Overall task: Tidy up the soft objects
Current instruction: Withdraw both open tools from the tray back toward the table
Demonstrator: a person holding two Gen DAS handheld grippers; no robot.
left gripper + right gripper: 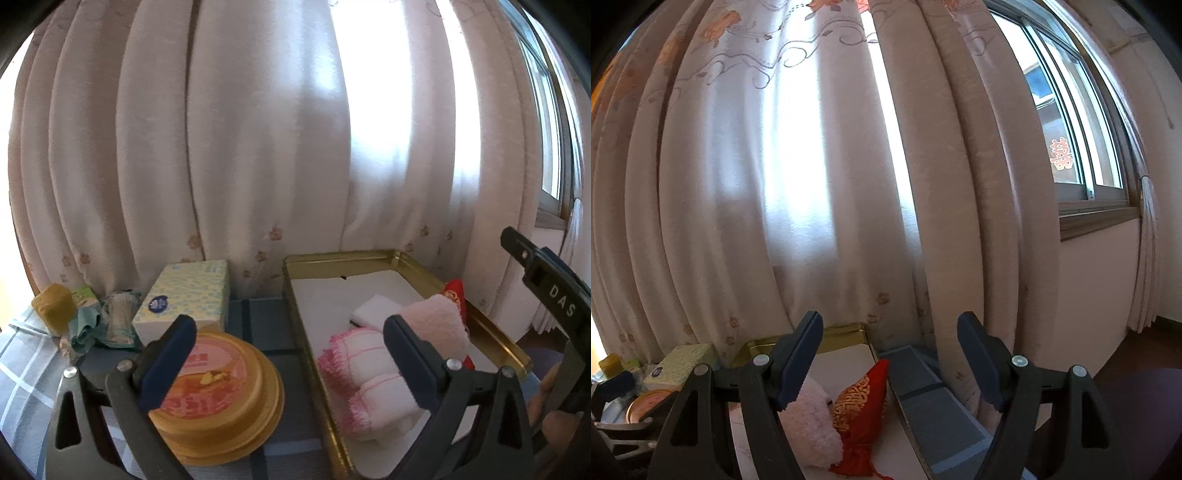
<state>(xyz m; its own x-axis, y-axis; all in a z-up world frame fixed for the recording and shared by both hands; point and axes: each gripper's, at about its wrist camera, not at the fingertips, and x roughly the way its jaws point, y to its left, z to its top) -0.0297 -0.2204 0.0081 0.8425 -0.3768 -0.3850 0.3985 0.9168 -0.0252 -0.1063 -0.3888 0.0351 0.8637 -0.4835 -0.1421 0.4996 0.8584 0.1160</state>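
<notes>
A gold tin tray [491, 334] with a white lining holds a rolled white towel with pink fringe [364, 373], a fluffy pink cloth [437, 319], a white folded pad [375, 314] and a red embroidered pouch [456, 291]. My left gripper [291, 362] is open and empty above the table between the tray and a round tin. My right gripper [890, 365] is open and empty above the tray's right side, over the pink cloth [809, 424] and red pouch [860, 406]. It also shows at the right edge of the left wrist view [546, 291].
A round gold tin with a pink lid [218, 391] stands left of the tray. Behind it are a tissue box [184, 295], crumpled green cloth [107, 325] and a yellow sponge [53, 306]. Curtains [258, 147] hang close behind the plaid-covered table [22, 369].
</notes>
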